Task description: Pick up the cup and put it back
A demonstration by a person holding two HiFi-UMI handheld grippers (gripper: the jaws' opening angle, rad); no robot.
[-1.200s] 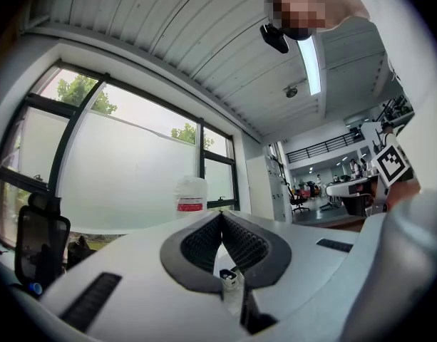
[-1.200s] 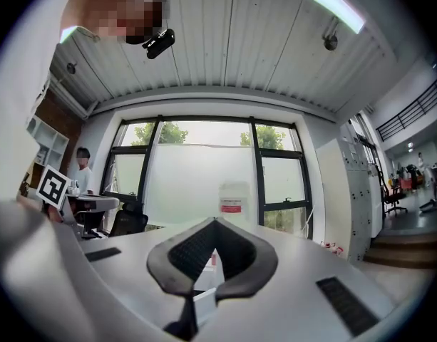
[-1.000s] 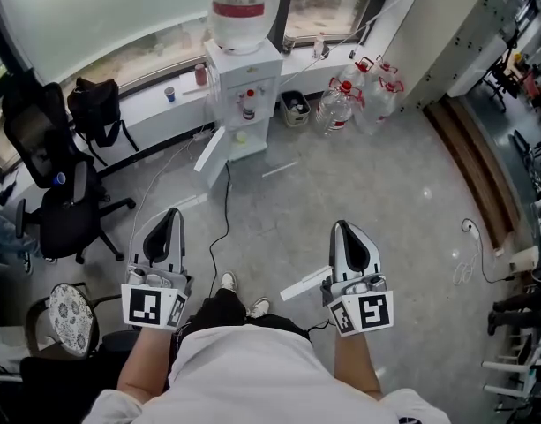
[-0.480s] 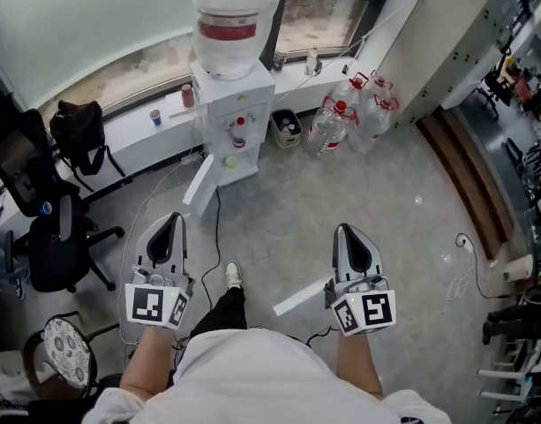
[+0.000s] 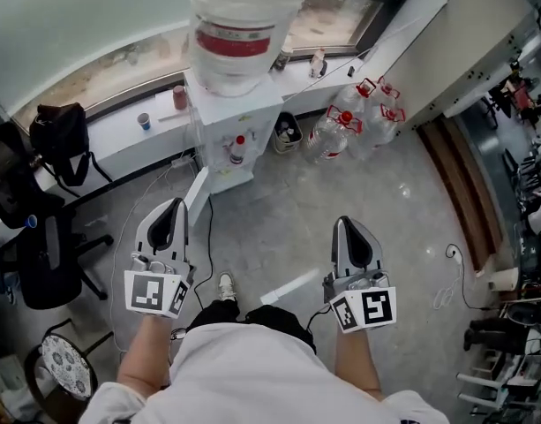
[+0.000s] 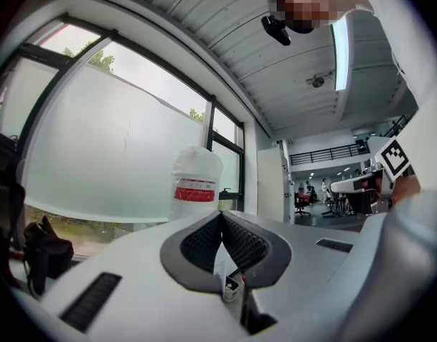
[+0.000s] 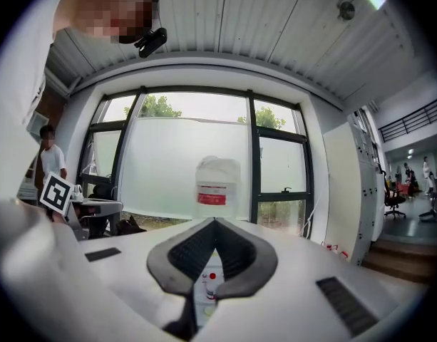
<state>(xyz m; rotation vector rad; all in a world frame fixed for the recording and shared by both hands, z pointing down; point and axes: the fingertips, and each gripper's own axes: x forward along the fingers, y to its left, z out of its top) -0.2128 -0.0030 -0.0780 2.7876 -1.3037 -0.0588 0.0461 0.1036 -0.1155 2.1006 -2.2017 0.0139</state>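
Observation:
A white water dispenser [image 5: 237,124] with a big bottle [image 5: 244,20] on top stands by the window, ahead of both grippers. On the sill to its left stand a small blue cup [image 5: 144,121] and a dark red cup [image 5: 179,96]. My left gripper [image 5: 173,208] is shut and empty, held level and pointing at the dispenser [image 6: 197,191]. Beside it, my right gripper [image 5: 352,224] is also shut with nothing in it. In the right gripper view the dispenser's taps [image 7: 209,276] show just past the closed jaws.
The dispenser's lower door [image 5: 196,191] hangs open. Several water jugs [image 5: 334,134] stand to its right, with a small bin [image 5: 287,132] between. An office chair [image 5: 39,247] and a black bag [image 5: 60,134] are at the left. A cable [image 5: 208,228] and a white strip [image 5: 288,285] lie on the floor.
The person has walked towards the dispenser, carrying both grippers forward. The dispenser now sits nearer and larger in the head view. Both pairs of jaws stayed shut.

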